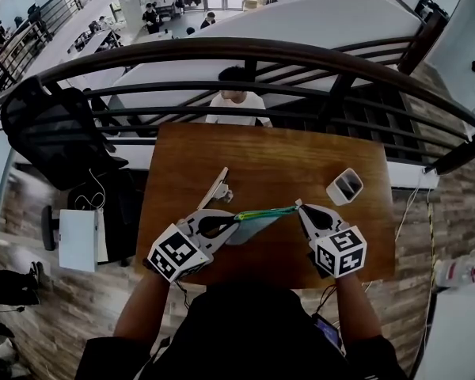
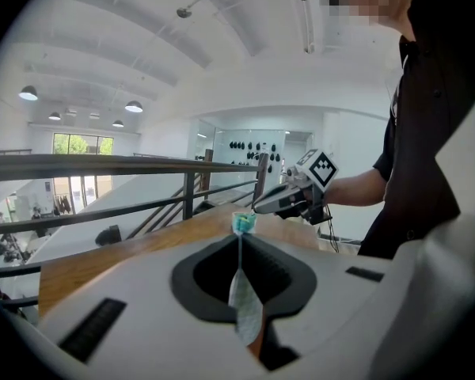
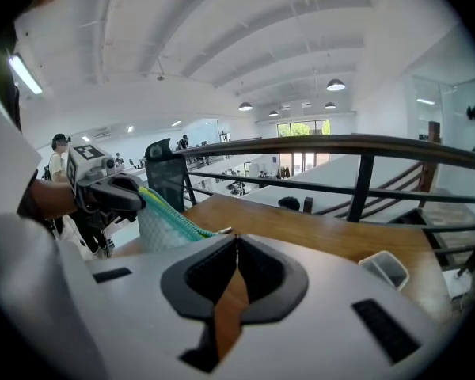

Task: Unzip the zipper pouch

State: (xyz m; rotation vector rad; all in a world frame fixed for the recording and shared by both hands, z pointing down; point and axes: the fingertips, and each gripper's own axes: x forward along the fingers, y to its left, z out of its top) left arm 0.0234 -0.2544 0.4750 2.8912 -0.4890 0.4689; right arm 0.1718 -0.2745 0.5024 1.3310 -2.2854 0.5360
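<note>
We count one zipper pouch (image 1: pixel 257 224), two grippers (image 1: pixel 236 219) (image 1: pixel 299 207), one white cup (image 1: pixel 344 186), perhaps one white tool (image 1: pixel 215 190), one table (image 1: pixel 301 153).

I see a wooden table (image 1: pixel 285 161). A white open box (image 1: pixel 344 186) stands on it near the right edge. A white elongated item (image 1: pixel 218 188) lies left of centre.

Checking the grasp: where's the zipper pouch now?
Head view: the zipper pouch hangs over the near middle of the wooden table, its left end clamped in the left gripper, its zipper end at the right gripper tips; a white container stands farther right.
</note>
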